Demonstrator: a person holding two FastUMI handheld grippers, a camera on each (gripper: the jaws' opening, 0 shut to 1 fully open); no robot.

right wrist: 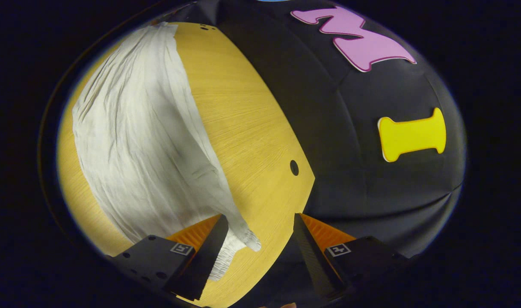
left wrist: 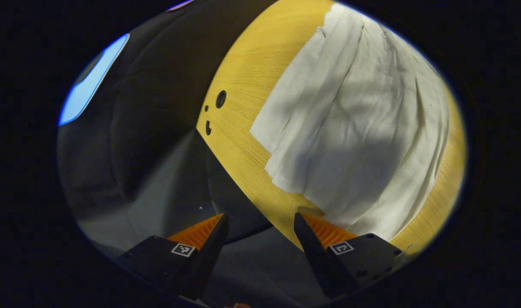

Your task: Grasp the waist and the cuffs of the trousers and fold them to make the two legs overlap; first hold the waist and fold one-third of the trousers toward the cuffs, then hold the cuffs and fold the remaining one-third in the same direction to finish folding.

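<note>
Trousers (left wrist: 354,128) lying flat and creased on wooden tabletop (left wrist: 243,85), pale fabric spreading across most of its surface. Left gripper (left wrist: 260,222) hovering released near tabletop corner, jaws spread, clasping nothing, cuff edges lying just ahead. Right gripper (right wrist: 258,222) hovering released over opposite tabletop edge, jaws spread, gathered waist (right wrist: 237,246) lying just beside one finger (right wrist: 200,261).

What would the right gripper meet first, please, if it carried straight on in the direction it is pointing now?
Probably the bare wooden table. The right gripper is open, and the gathered waist end of the white trousers lies just inside one finger, so it might brush that first; depth is hard to judge.
</note>
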